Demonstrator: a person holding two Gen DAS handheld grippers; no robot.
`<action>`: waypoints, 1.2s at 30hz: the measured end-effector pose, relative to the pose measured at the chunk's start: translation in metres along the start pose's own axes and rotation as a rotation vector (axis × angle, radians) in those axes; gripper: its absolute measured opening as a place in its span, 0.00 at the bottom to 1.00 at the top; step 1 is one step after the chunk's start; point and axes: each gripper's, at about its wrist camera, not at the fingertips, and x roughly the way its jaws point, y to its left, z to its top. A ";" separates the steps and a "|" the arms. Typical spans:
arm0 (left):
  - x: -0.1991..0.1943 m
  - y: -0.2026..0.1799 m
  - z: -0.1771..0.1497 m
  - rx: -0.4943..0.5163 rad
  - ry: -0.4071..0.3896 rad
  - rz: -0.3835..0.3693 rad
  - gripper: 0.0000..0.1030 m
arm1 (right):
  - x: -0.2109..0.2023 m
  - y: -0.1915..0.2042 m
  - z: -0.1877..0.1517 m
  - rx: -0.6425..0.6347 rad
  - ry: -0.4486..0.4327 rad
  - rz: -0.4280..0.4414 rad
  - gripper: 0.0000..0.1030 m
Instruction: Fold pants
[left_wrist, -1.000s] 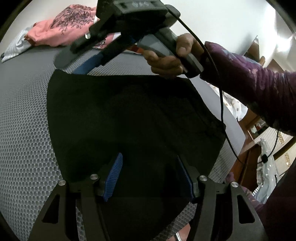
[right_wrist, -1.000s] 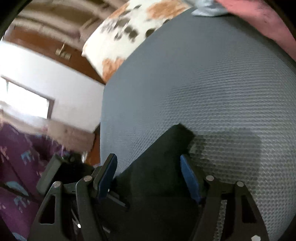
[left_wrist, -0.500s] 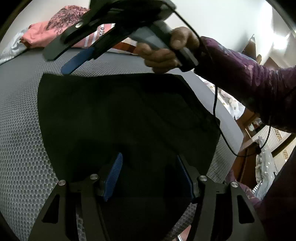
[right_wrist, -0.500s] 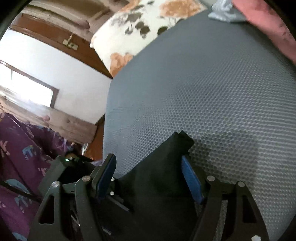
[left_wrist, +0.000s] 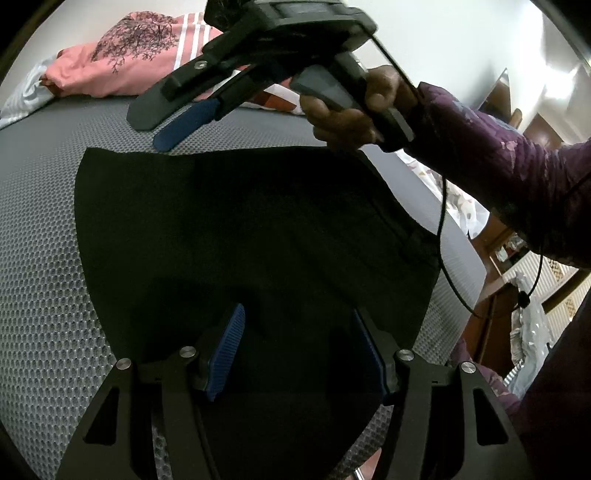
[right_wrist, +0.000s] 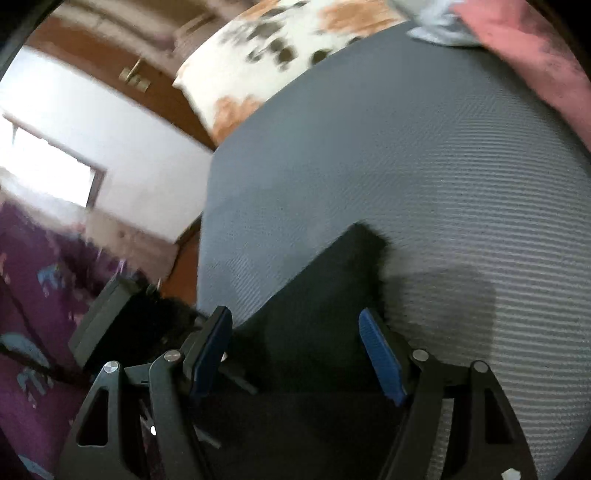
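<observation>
Black pants (left_wrist: 240, 229) lie folded flat on a grey mesh mattress (left_wrist: 37, 258). My left gripper (left_wrist: 298, 314) hovers open over the pants' near part, and its blue pads (left_wrist: 225, 350) have nothing pinched between them. A hand in a purple sleeve holds my right gripper (left_wrist: 147, 131) open just above the far edge of the cloth. In the blurred right wrist view, the right gripper (right_wrist: 295, 314) stands open over a far corner of the pants (right_wrist: 325, 295) without gripping it.
A pink garment (left_wrist: 122, 55) and a white cloth (left_wrist: 22, 99) lie at the mattress head. A floral pillow (right_wrist: 280, 48) sits at the far corner. The mattress edge (left_wrist: 461, 240) drops off at the right beside wooden furniture (left_wrist: 491, 314). A cable (left_wrist: 443, 240) hangs from the right tool.
The right gripper has shifted slightly above the pants' far edge, first left and then back right, staying open. The left gripper and the pants have not moved.
</observation>
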 end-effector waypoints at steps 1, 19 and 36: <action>0.000 -0.001 0.000 0.001 -0.001 0.000 0.58 | 0.000 -0.005 0.001 0.016 0.001 -0.004 0.68; -0.013 0.011 -0.007 0.006 -0.020 -0.018 0.58 | 0.043 -0.002 0.031 -0.046 0.178 0.212 0.76; -0.016 0.013 -0.005 0.012 -0.019 -0.021 0.58 | 0.055 -0.015 0.051 0.049 0.007 0.287 0.76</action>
